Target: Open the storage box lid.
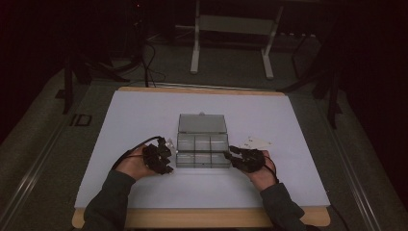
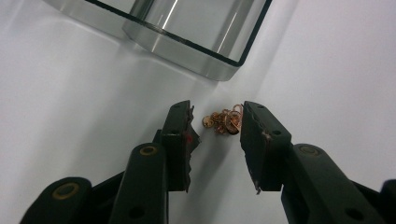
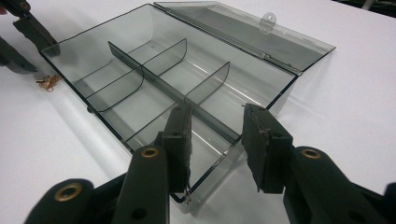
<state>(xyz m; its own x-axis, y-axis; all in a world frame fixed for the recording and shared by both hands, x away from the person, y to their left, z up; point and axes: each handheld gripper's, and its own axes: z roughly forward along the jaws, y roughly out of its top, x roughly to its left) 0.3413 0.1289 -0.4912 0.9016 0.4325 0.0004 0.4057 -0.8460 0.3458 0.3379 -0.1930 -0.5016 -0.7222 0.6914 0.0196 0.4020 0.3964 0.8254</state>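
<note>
The left gripper (image 2: pixel 217 128) has its jaws spread, with a small tangle of gold-coloured jewellery (image 2: pixel 223 120) lying on the white tabletop (image 2: pixel 70 102) between the jaw tips; the piece sits close against the right-hand jaw in the left gripper view, but whether it touches that jaw I cannot tell, and the pads do not pinch it. Just beyond the jewellery stands a rounded corner of the clear plastic compartment box (image 2: pixel 196 42).

The right gripper (image 3: pixel 217 135) also has its jaws spread, with nothing gripped. Its tips straddle the near corner of the box (image 3: pixel 177 93), one jaw over the inside, the other outside the wall. The box is open, its lid (image 3: pixel 261 37) folded flat behind it, and dividers split its inside into six compartments. In the right gripper view the jewellery (image 3: pixel 48 82) lies on the tabletop just outside the box's far corner, near the other gripper's jaws.

From the high view, the left gripper (image 1: pixel 163 156) sits just left of the box (image 1: pixel 202 150) and the right gripper (image 1: pixel 235 156) at its right end. A pale card (image 1: pixel 255 142) lies just behind the right gripper.
</note>
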